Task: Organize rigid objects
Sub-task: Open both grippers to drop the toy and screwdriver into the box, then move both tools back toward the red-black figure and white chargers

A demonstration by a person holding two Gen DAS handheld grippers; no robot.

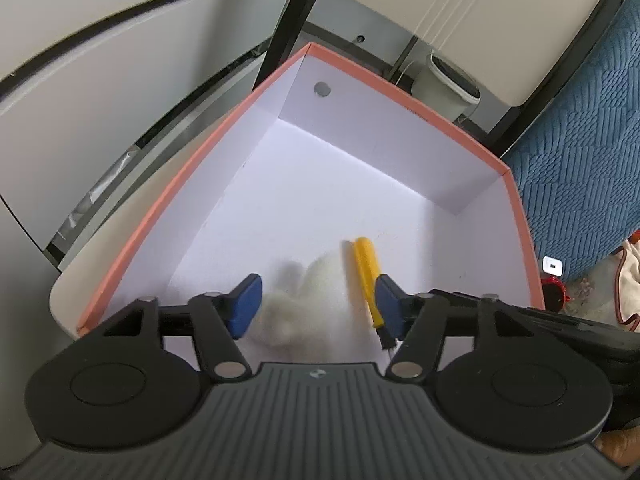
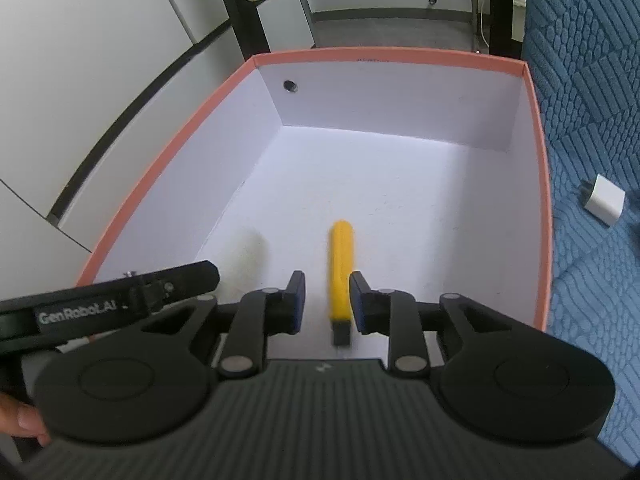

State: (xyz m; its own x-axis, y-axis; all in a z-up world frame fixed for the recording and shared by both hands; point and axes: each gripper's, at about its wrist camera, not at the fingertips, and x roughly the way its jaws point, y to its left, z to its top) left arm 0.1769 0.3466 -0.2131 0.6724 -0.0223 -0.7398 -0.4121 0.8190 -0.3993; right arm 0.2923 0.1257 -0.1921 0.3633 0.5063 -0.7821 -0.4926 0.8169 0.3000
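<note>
A pink-rimmed box with a white inside sits under both grippers; it also shows in the right wrist view. A yellow-handled screwdriver lies or falls inside it, blurred, and shows in the right wrist view between my right fingers without touching them. A blurred white fluffy object is below my left gripper, which is open. My right gripper is open. The white object shows faintly in the right wrist view.
A blue textured cushion lies to the right of the box with a white charger plug on it. A white bin and chair legs stand beyond the box. Pale cabinet panels are to the left.
</note>
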